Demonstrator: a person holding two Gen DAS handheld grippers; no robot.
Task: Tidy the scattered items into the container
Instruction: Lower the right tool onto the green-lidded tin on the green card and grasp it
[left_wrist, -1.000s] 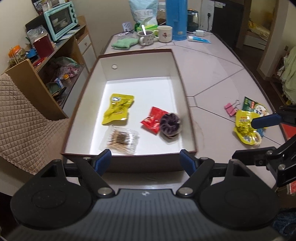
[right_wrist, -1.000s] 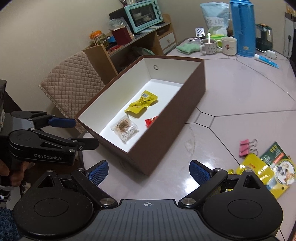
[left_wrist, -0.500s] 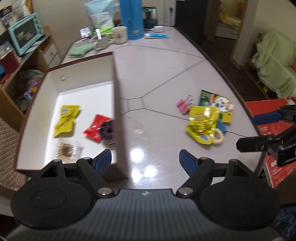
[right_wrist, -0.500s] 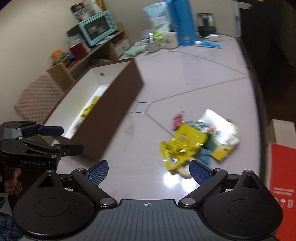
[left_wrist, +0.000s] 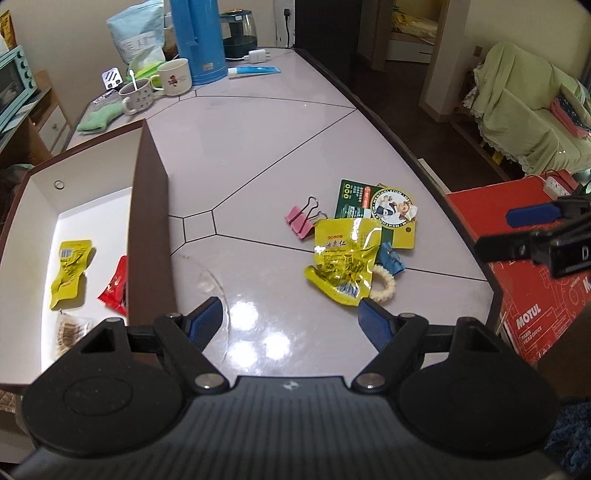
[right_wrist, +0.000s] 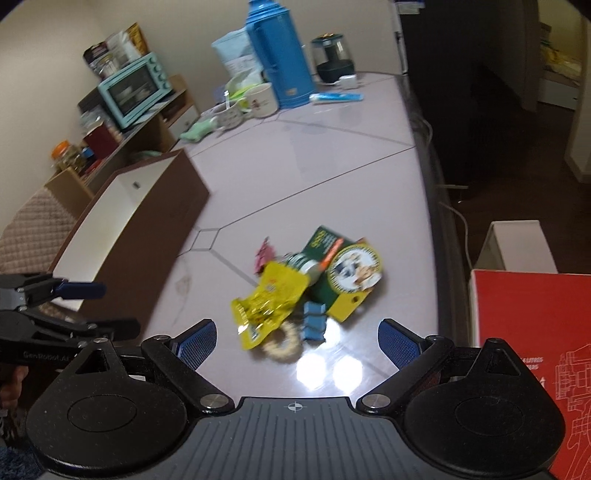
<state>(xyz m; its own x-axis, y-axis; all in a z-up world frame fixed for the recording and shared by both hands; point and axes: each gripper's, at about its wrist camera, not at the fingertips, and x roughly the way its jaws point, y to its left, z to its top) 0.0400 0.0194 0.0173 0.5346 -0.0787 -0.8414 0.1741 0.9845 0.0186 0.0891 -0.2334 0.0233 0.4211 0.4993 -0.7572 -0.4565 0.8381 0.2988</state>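
Container: the brown box (left_wrist: 149, 221) with a white inside is set at the left edge of the tabletop (left_wrist: 258, 147); a yellow sachet (left_wrist: 70, 271), a red sachet (left_wrist: 116, 286) and a clear packet of sticks (left_wrist: 70, 330) are seen lying in it.
Scattered items: a heap is left near the right edge of the tabletop, well apart from the box: a yellow snack pouch (left_wrist: 345, 258) lying over a cream ring (left_wrist: 384, 286) and a blue clip (left_wrist: 391, 260), with a green-and-yellow card pack (left_wrist: 376, 210) behind and a pink binder clip (left_wrist: 301, 221) just beside.
Left gripper: the left gripper (left_wrist: 291, 321) is held spread and empty above the near tabletop, between box and heap.
Right gripper: the right gripper (right_wrist: 295, 341) is likewise spread and empty, aimed at the heap; that view is blurred, so what it is lined up on can only be guessed, perhaps the pouch or the ring.
Step in hand: an approach to the heap is judged to be under way, the tidying being partly done.
Next move: one top piece is to be closed on, lifted clear of the tangle and carried over the box wall.
Change: a second ago both cameras were turned on the box; both have since been swung toward the heap.
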